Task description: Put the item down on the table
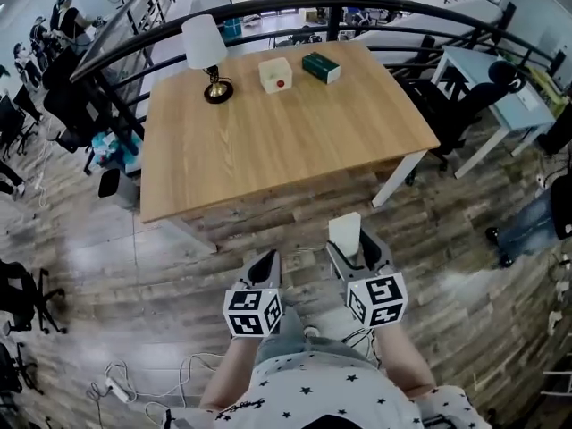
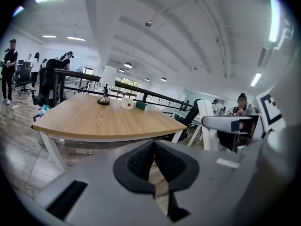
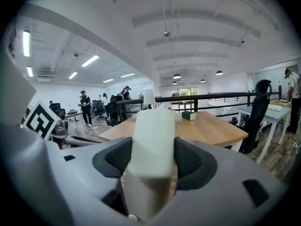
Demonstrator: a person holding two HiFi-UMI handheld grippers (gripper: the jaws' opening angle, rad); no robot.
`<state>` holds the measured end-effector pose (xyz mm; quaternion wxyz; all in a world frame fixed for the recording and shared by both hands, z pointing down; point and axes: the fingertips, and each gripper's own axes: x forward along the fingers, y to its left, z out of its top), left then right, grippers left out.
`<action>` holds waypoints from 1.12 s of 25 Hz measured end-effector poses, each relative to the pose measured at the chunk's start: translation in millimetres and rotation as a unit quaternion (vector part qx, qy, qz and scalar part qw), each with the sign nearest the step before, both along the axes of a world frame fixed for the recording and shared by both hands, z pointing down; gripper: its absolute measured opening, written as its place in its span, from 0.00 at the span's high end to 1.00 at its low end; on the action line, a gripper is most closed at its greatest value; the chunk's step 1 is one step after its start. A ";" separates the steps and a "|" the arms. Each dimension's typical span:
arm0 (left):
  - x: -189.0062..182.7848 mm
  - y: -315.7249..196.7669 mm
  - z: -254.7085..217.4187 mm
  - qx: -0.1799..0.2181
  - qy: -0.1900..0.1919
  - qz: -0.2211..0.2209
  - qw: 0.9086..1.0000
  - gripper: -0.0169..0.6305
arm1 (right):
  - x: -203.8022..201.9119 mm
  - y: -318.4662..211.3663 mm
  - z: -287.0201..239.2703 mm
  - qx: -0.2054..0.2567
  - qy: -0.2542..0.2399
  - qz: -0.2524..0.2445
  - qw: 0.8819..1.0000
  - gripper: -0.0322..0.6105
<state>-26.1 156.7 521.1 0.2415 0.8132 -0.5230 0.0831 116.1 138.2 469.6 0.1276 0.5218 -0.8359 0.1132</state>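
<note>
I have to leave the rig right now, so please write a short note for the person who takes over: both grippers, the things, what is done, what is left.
Left gripper: jaws together, nothing between them.
Right gripper: shut on the pale block.
Both are over the floor, short of the near edge of the wooden table. A lamp, a white box and a green box stand at its far side.
Done: the block is gripped.
Left: carry it over the table, set it down, release.

No word, brand, number or sign can be read; only black-and-white square patterns are seen on the left marker cube and the right marker cube.
</note>
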 end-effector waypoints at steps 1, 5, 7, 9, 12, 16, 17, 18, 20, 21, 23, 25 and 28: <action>3.3 9.3 -4.0 0.003 0.001 0.003 1.000 0.95 | 2.6 8.9 -3.4 0.003 0.000 0.000 1.000 0.52; 10.9 31.8 -16.2 0.014 -0.001 0.012 1.000 0.95 | 7.5 35.0 -12.2 0.012 -0.005 0.003 1.000 0.52; 13.0 38.8 -18.7 0.017 0.000 0.013 1.000 0.95 | 8.7 45.3 -10.8 0.011 -0.007 0.004 1.000 0.52; 12.6 45.0 -21.4 0.021 0.000 0.014 1.000 0.96 | 7.9 54.4 -9.7 0.009 -0.013 0.005 1.000 0.52; 8.5 53.9 -23.8 0.021 0.000 0.013 1.000 0.95 | 4.4 64.6 -12.4 0.010 -0.019 0.005 1.000 0.52; 7.1 61.0 -25.2 0.021 -0.002 0.009 1.000 0.95 | 2.4 70.3 -15.2 0.013 -0.020 0.000 1.000 0.52; 7.2 62.0 -25.7 0.021 -0.002 0.007 1.000 0.95 | 2.6 71.4 -15.6 0.014 -0.020 -0.002 1.000 0.52; 7.9 62.8 -26.1 0.021 -0.003 0.005 1.000 0.95 | 3.3 72.2 -16.0 0.014 -0.021 -0.004 1.000 0.52; 10.2 64.1 -26.6 0.021 -0.003 0.002 1.000 0.95 | 5.7 72.9 -16.8 0.015 -0.022 -0.008 1.000 0.52; 11.5 65.0 -26.8 0.021 -0.003 0.000 1.000 0.95 | 7.0 72.9 -17.2 0.015 -0.024 -0.010 1.000 0.52; 14.1 67.4 -27.1 0.021 -0.004 -0.002 1.000 0.95 | 9.2 73.4 -17.7 0.014 -0.027 -0.015 0.999 0.52; 16.5 70.0 -25.5 0.018 -0.003 -0.004 1.000 0.95 | 11.0 73.6 -17.1 0.013 -0.028 -0.018 0.999 0.52; 19.0 73.0 -20.1 0.011 -0.004 -0.006 1.000 0.96 | 12.0 73.8 -14.0 0.010 -0.029 -0.023 0.999 0.52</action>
